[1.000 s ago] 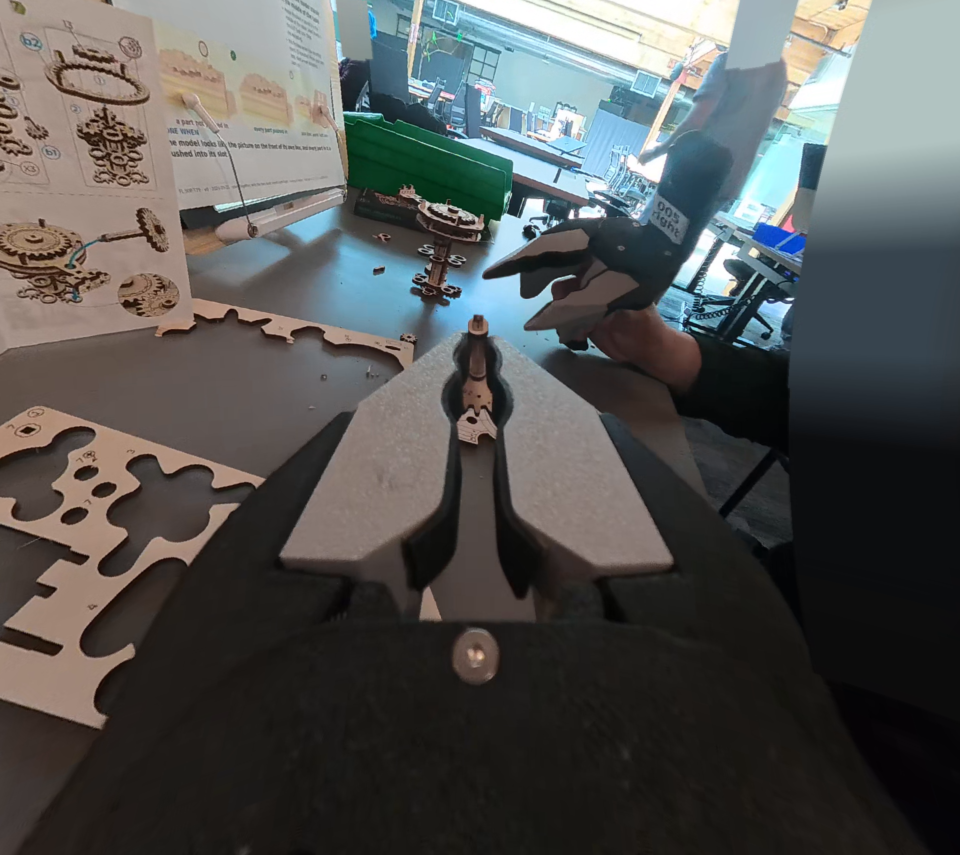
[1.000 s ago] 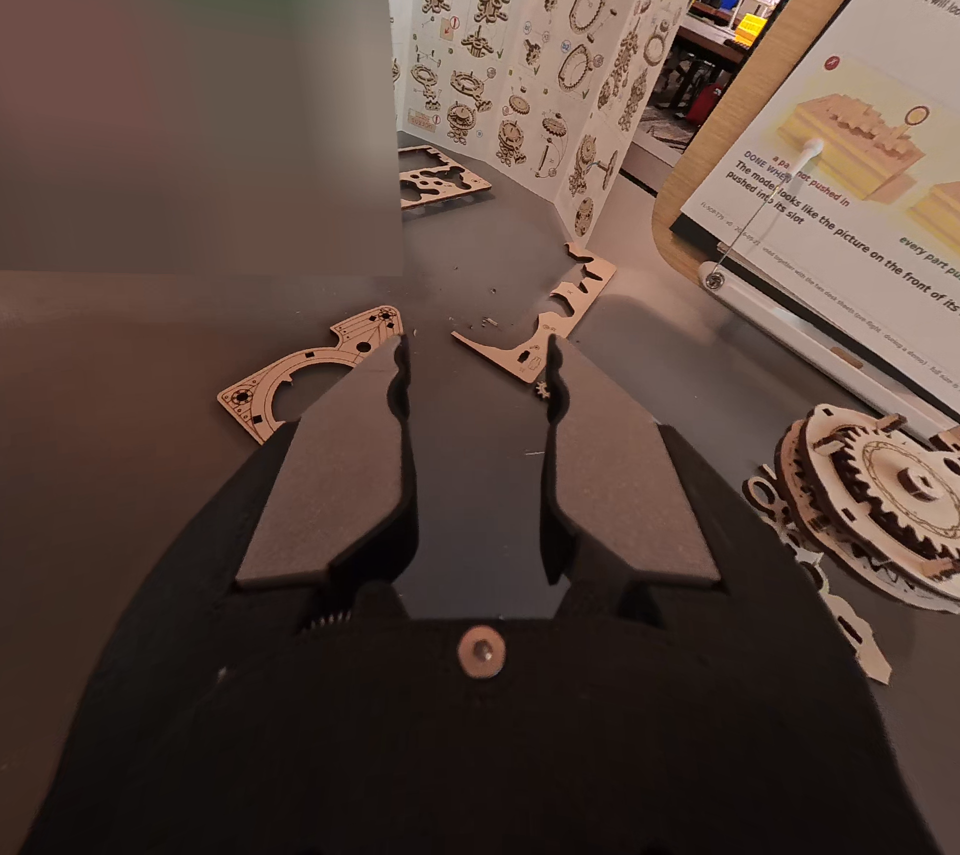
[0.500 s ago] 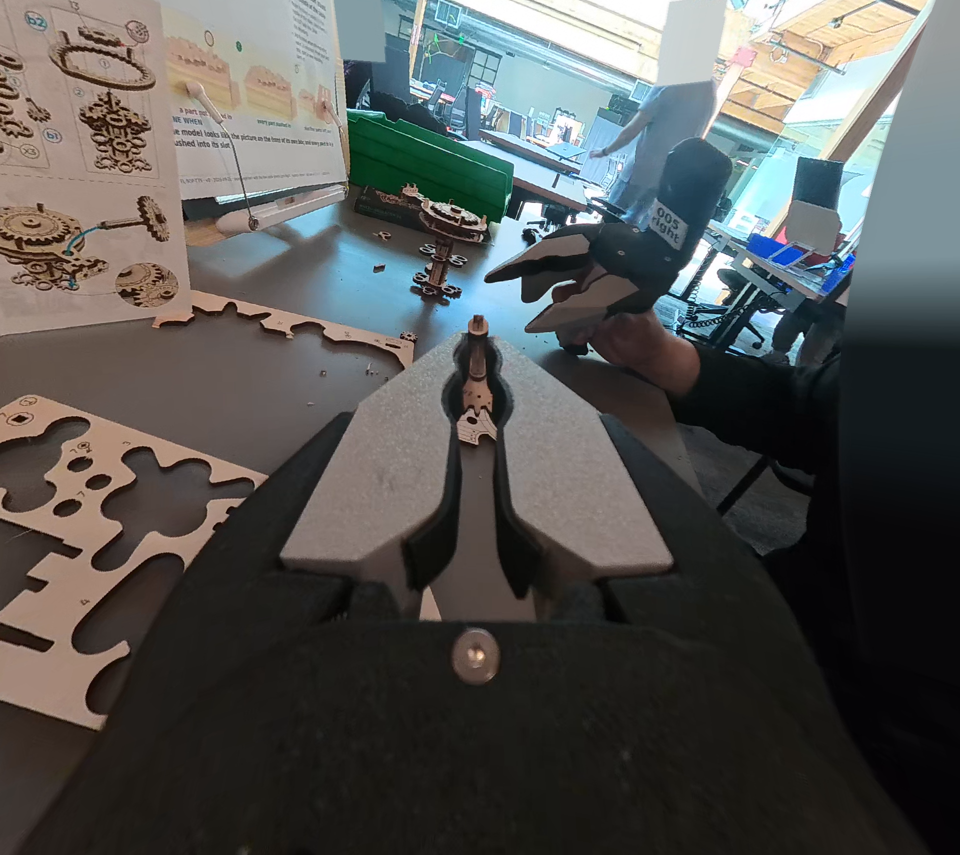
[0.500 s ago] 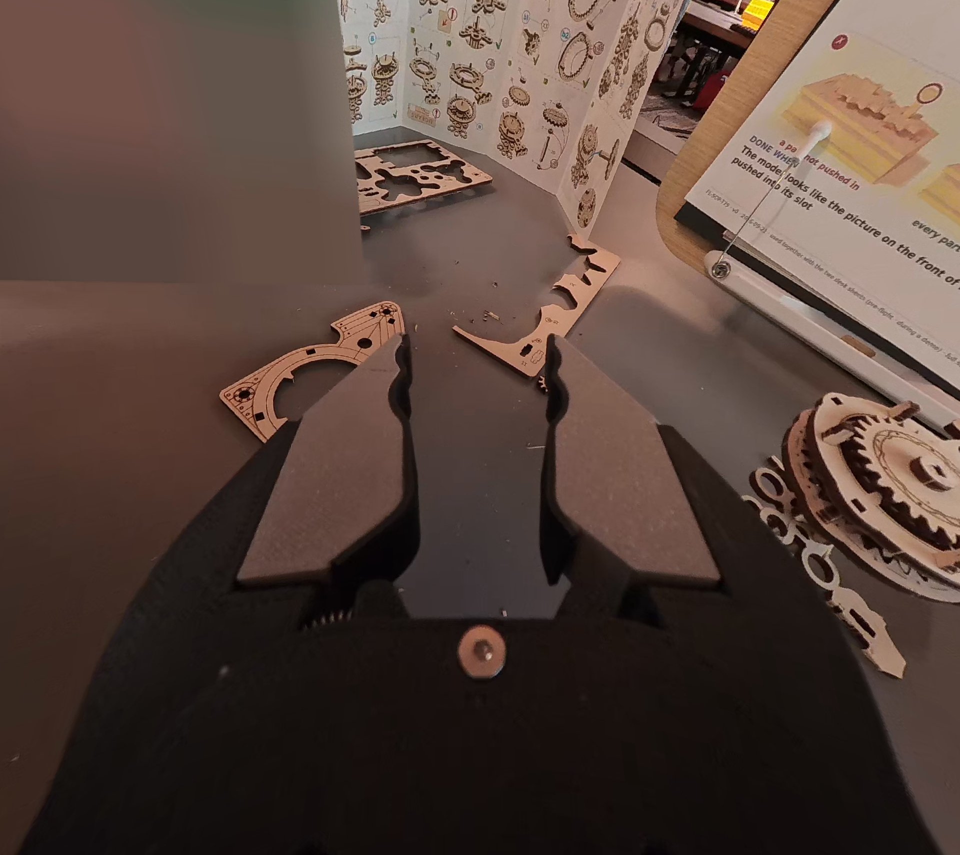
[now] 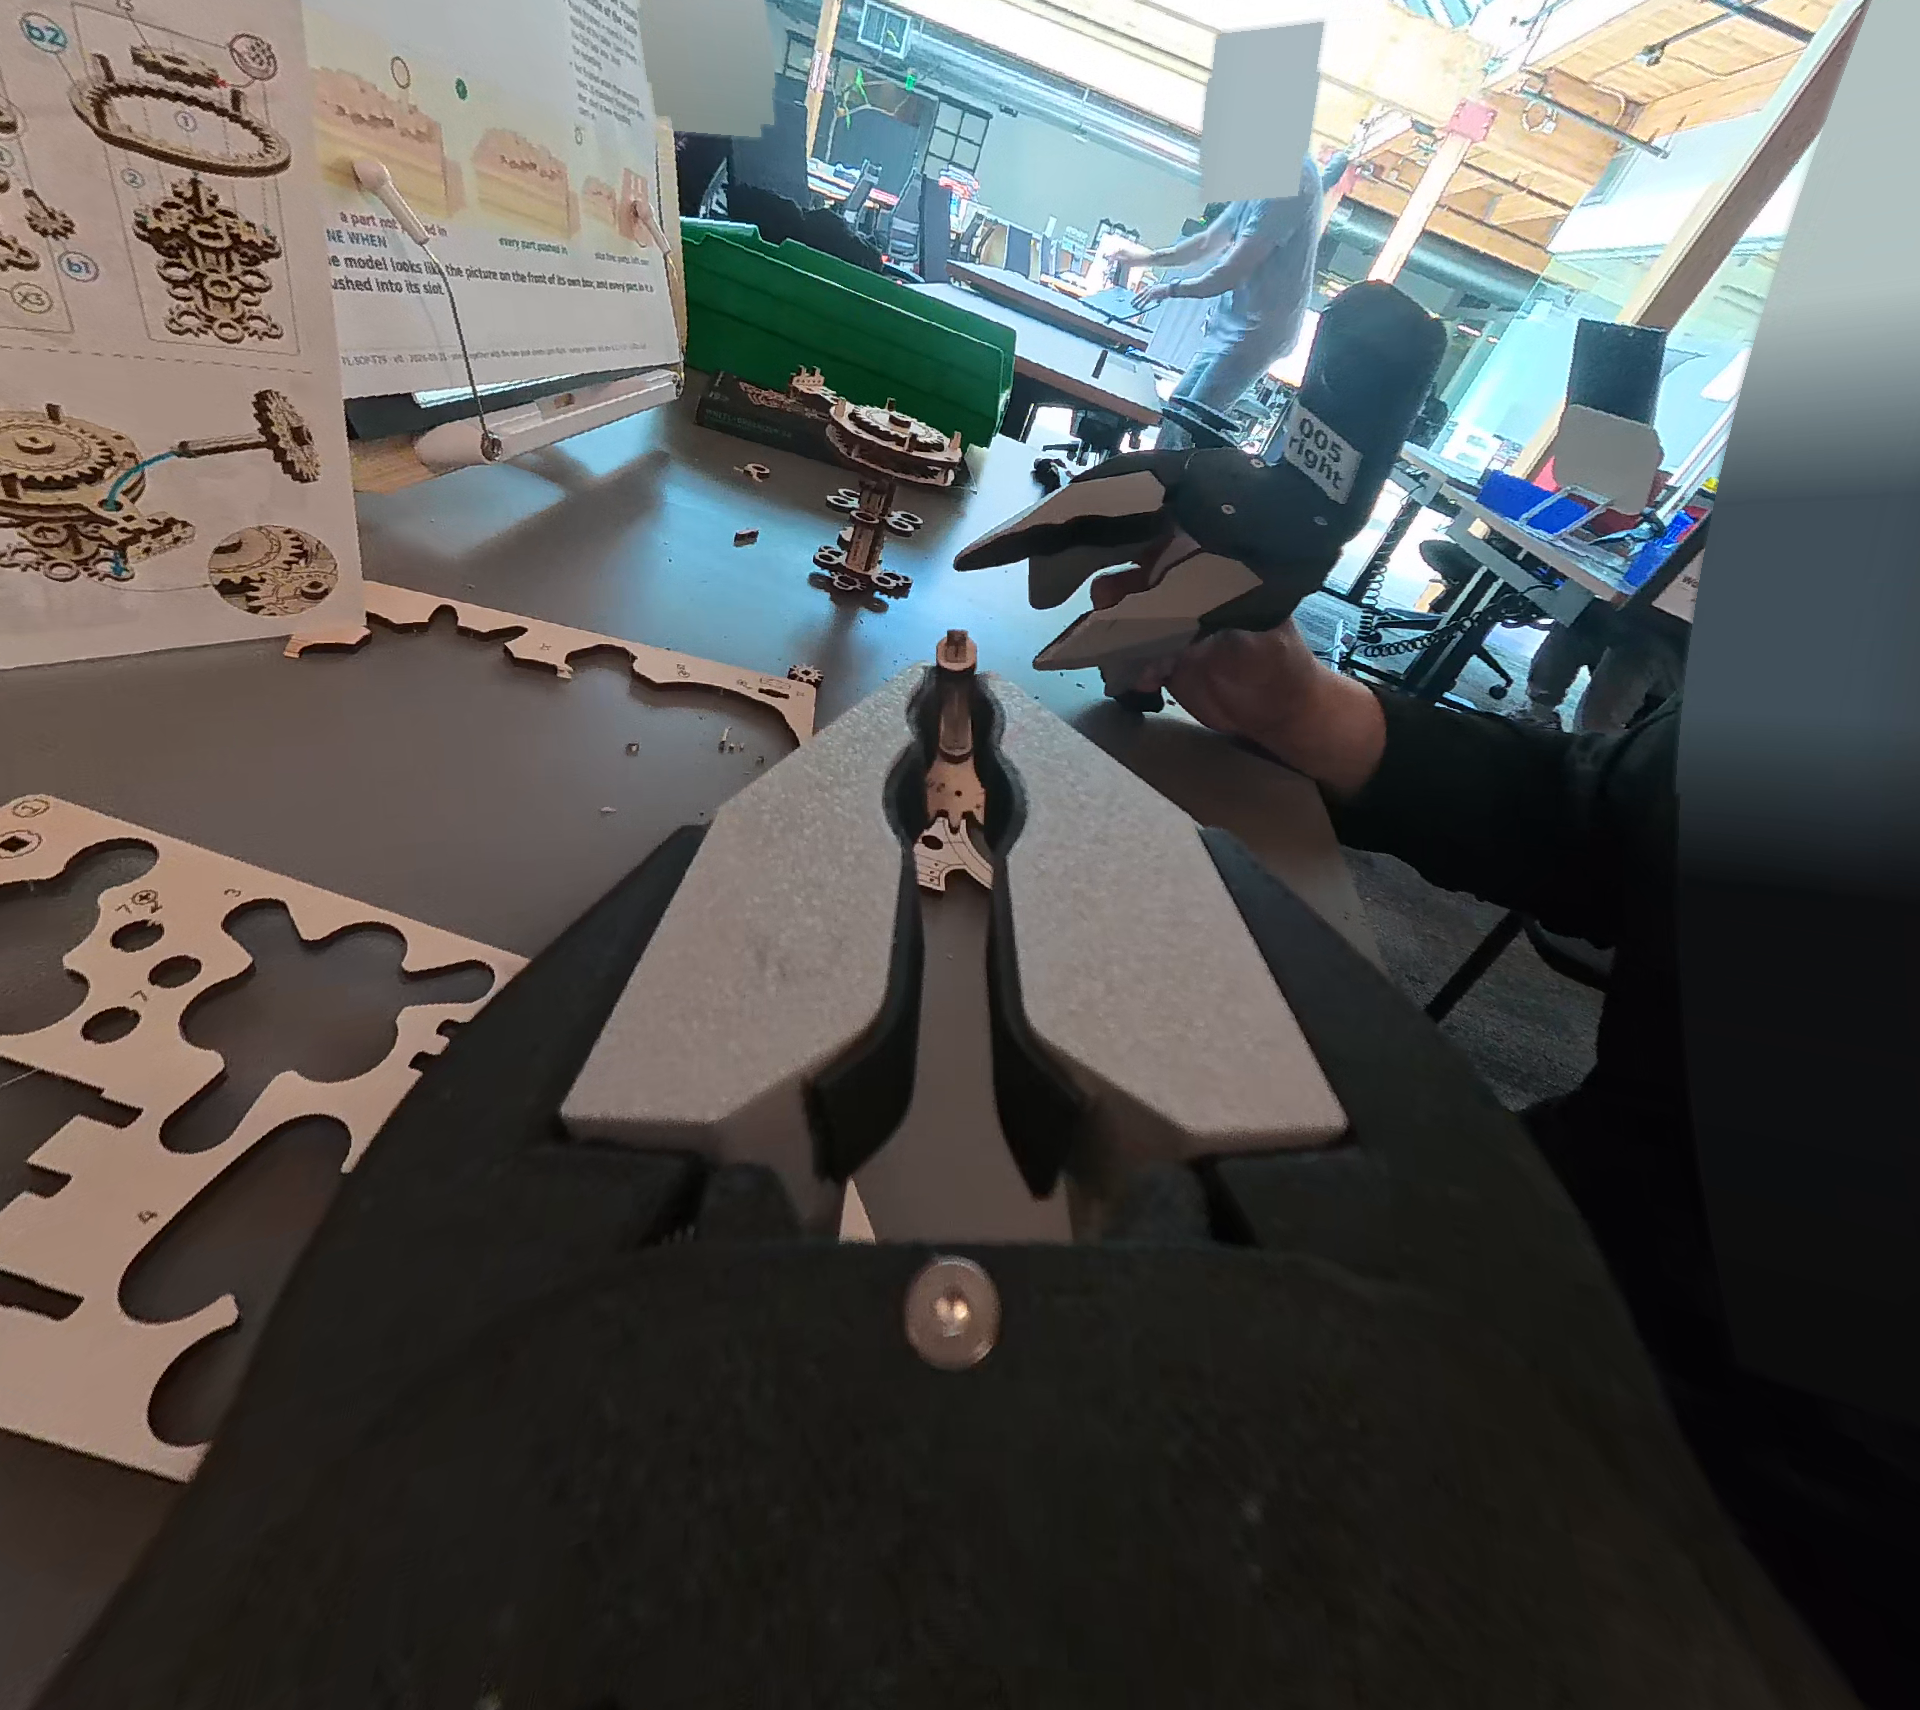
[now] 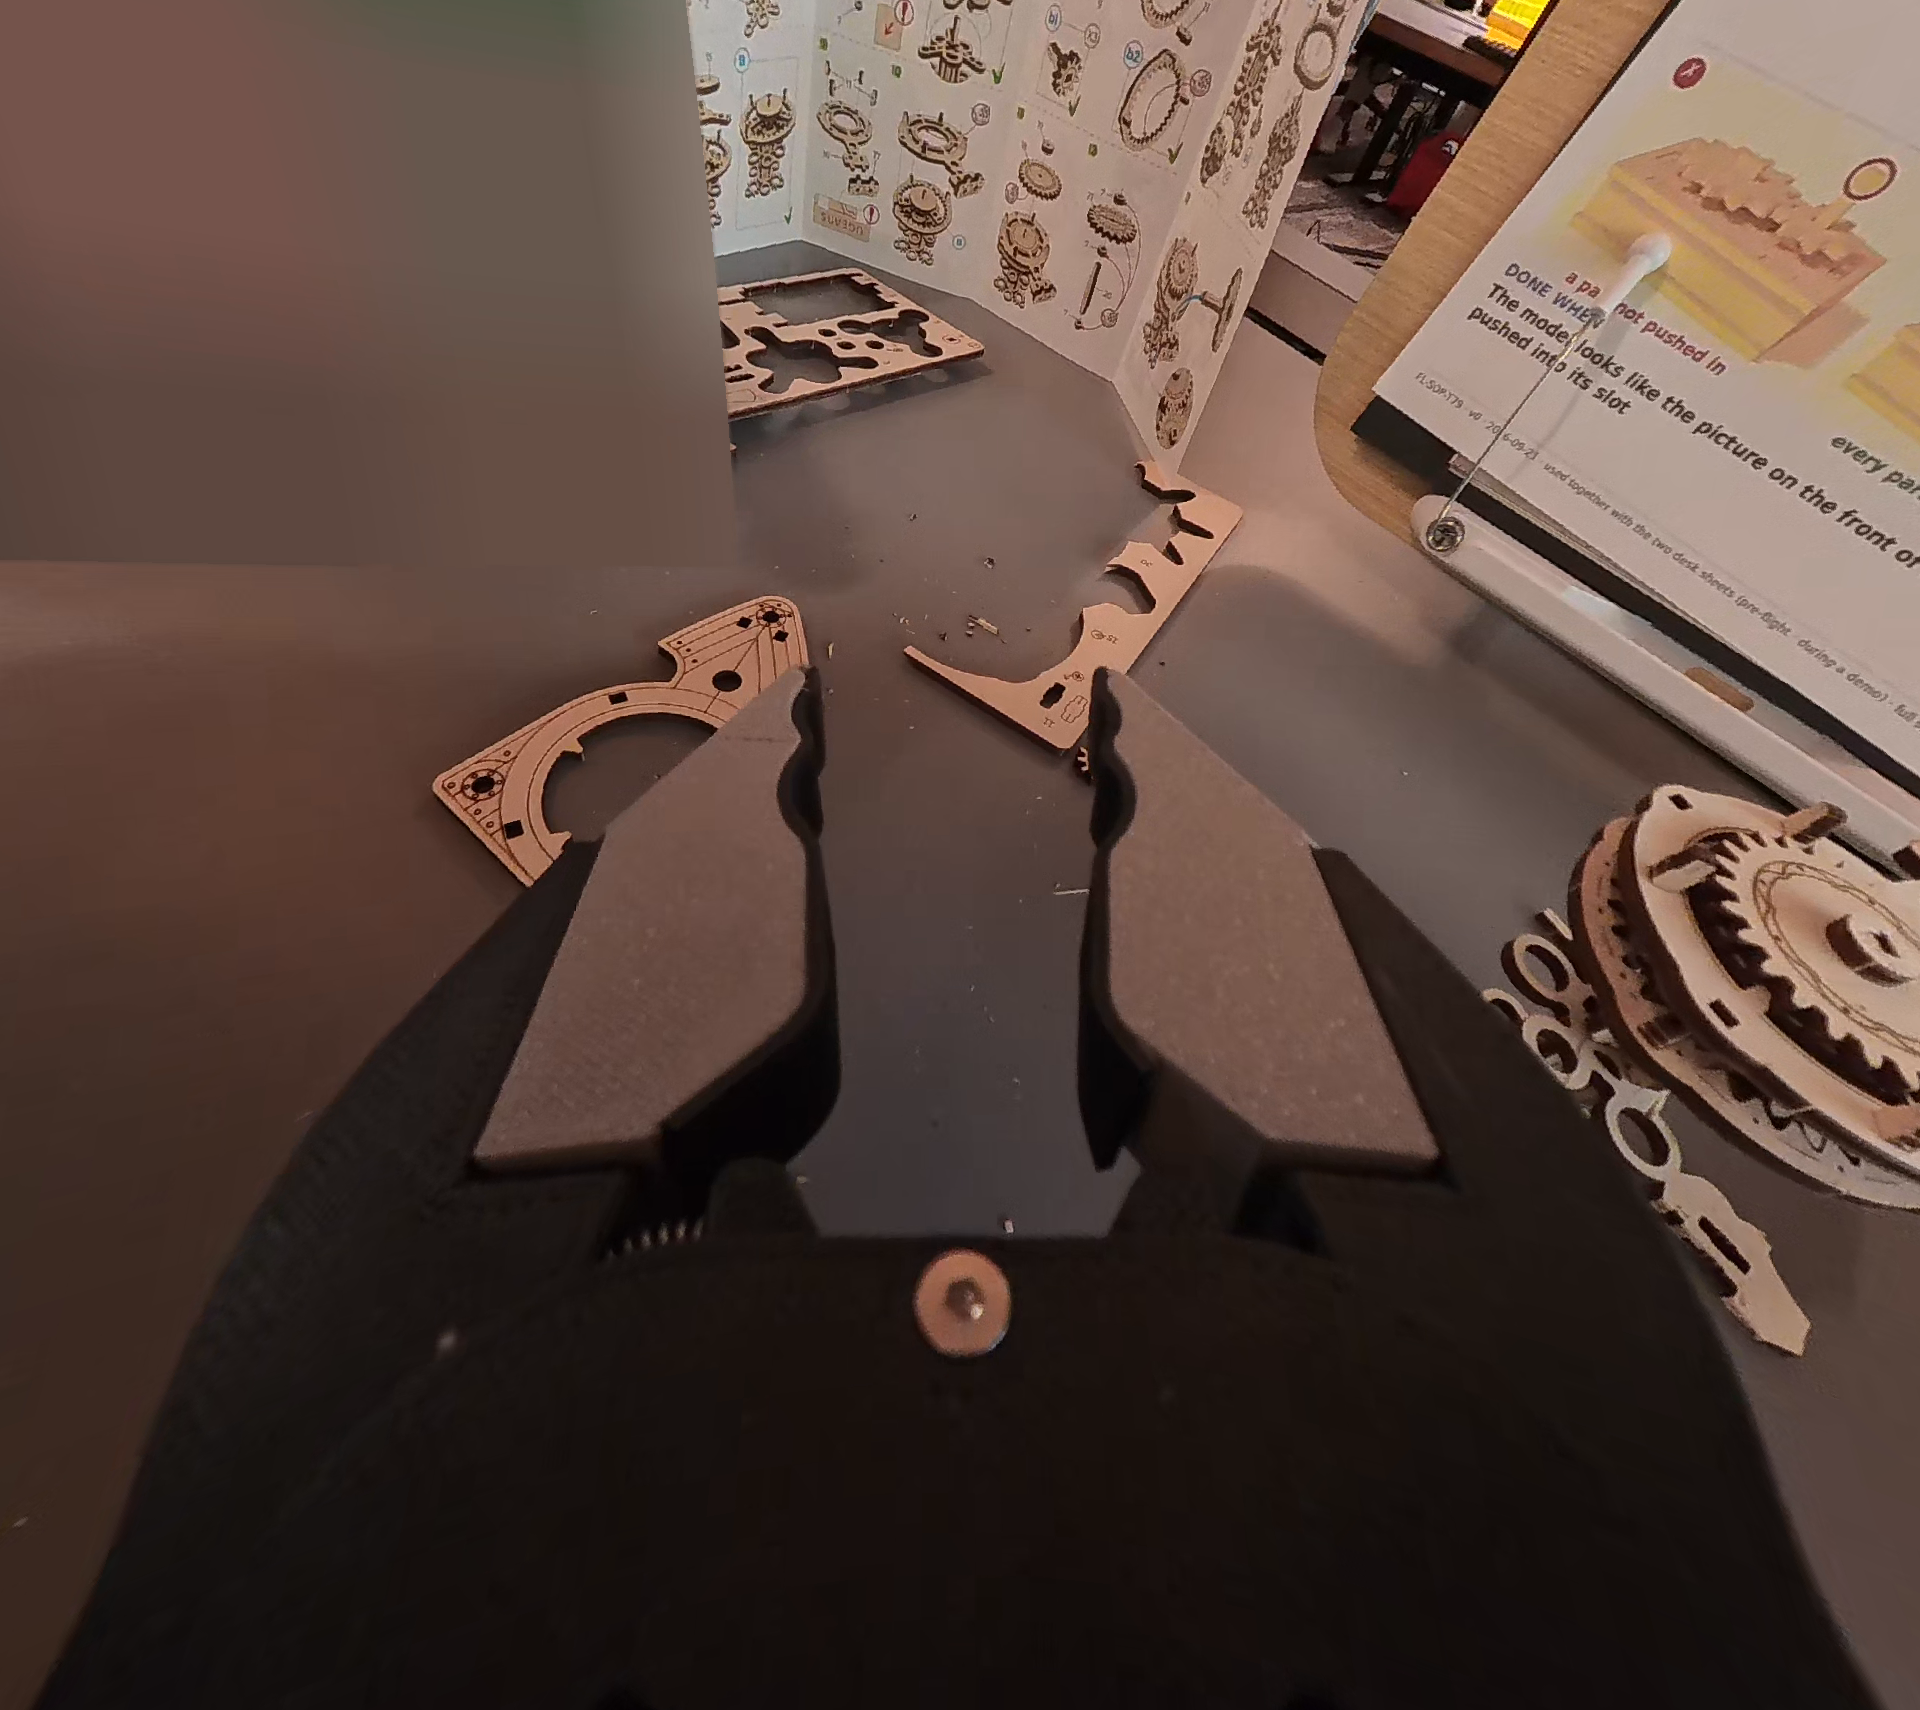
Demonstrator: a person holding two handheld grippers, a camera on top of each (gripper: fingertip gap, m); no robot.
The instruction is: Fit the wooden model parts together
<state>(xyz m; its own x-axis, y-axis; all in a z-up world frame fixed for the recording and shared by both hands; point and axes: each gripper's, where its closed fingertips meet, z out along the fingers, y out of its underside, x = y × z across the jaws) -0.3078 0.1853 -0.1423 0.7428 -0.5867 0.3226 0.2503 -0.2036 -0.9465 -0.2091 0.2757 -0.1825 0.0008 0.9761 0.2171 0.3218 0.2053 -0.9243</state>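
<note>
My left gripper (image 5: 954, 692) is shut on a small wooden axle part (image 5: 954, 767) that stands upright between the fingertips, its tip poking out above them. My right gripper (image 6: 954, 694) is open and empty, low over the grey table; it also shows in the left wrist view (image 5: 1049, 606), held by a hand to the right of the axle. A part-built wooden gear model (image 5: 883, 455) stands on the table beyond; in the right wrist view it (image 6: 1787, 964) is at the right edge. A tiny wooden gear (image 6: 1084, 761) lies by the right fingertip.
Punched-out wooden sheets lie on the table (image 5: 187, 1026) (image 5: 582, 658) (image 6: 1081, 632), and a curved ring plate (image 6: 613, 725) lies left of the right gripper. A folded instruction sheet (image 6: 1039, 102), a stand-up board (image 5: 436, 81) and a green bin (image 5: 842, 320) stand behind. A person (image 5: 1236, 289) is far off. Tip to tip, the grippers are about 15 centimeters apart.
The right gripper has drifted slightly back and left, so the gear model shows more at the right edge. The left gripper holds the axle part as before.
</note>
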